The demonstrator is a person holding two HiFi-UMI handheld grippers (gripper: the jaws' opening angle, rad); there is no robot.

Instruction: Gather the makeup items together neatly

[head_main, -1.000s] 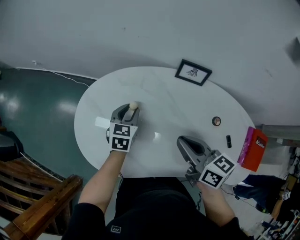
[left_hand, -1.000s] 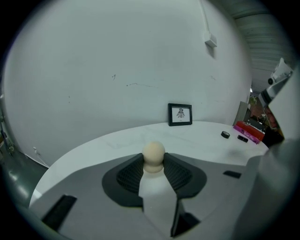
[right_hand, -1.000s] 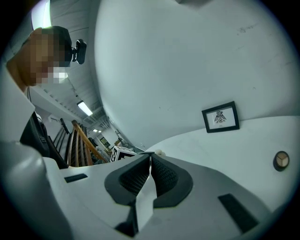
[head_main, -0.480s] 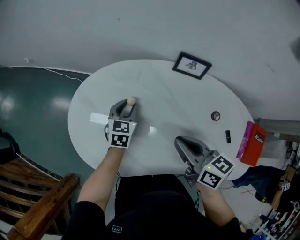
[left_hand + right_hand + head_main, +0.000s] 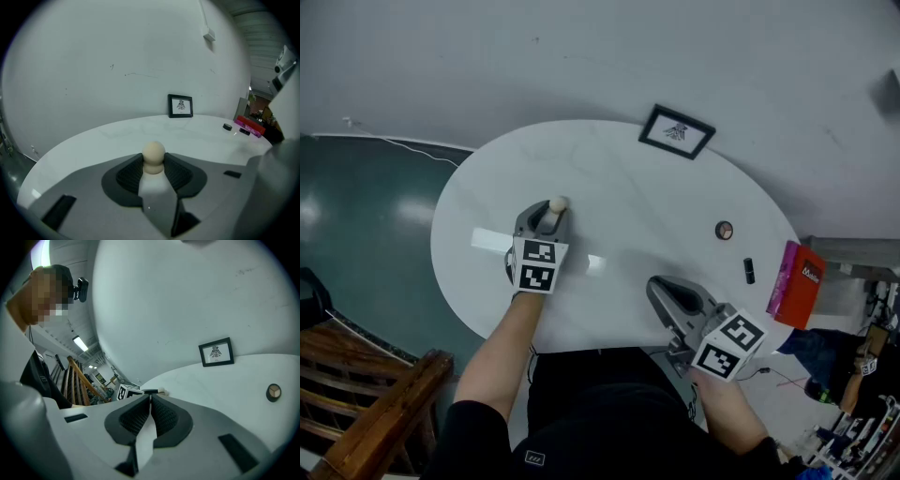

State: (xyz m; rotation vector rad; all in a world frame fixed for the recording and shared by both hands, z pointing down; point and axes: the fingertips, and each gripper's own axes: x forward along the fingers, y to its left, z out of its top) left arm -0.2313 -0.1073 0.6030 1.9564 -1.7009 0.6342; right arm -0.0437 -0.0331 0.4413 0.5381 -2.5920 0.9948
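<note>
beige sponge (image 5: 153, 153) pinched in left tongs (image 5: 551, 216) — sunk slightly, right tongs (image 5: 150, 399) pressed together, empty — unmoved

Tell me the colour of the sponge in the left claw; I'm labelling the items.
Cream-beige. The sponge shows best in the left gripper view.

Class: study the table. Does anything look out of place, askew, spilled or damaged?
Nothing is spilled or broken. The makeup is simply scattered: the beige sponge sits between the left gripper's jaws at the left, while the round compact, black tube and pink box lie apart near the table's right edge.
</note>
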